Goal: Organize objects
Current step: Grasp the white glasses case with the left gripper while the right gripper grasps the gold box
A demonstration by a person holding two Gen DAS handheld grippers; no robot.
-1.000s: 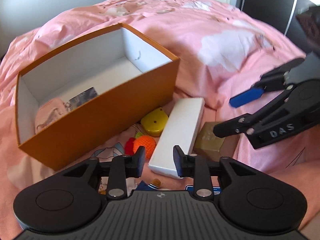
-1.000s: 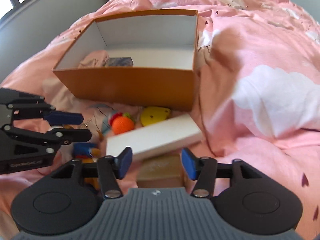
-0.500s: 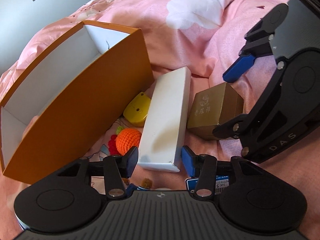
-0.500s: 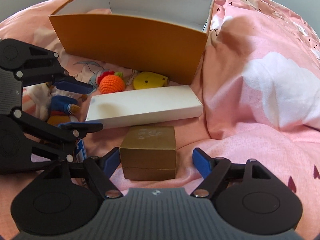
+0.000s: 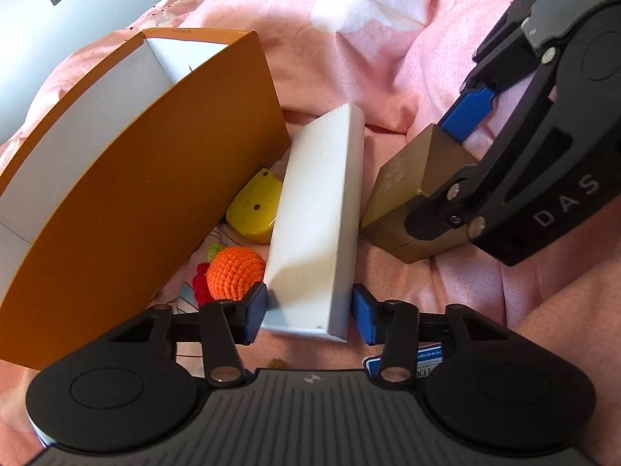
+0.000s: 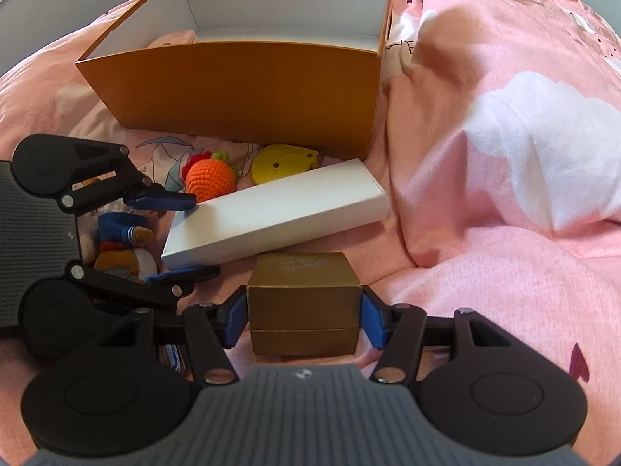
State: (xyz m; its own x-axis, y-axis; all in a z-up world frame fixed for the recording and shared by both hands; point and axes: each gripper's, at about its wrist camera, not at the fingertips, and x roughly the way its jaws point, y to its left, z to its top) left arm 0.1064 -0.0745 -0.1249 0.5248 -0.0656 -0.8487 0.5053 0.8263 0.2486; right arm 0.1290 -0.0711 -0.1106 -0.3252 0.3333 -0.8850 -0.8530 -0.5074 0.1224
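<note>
Now | L gripper (image 5: 309, 316) jaws just closing, pads flanking white box (image 5: 318, 225) end, contact unclear | R gripper (image 6: 302, 316) jaws just closing, clamped on gold box (image 6: 302, 303) | both on pink bedding (image 6: 485, 233) beside orange box (image 6: 240, 89)

Three boxes (image 6: 271, 209), four toys (image 6: 209, 178)

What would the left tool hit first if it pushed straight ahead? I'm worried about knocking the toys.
Most likely the long white box: its near end already sits between the left tool's fingers. The orange knitted toy lies just off to the side, though depth is hard to judge.
</note>
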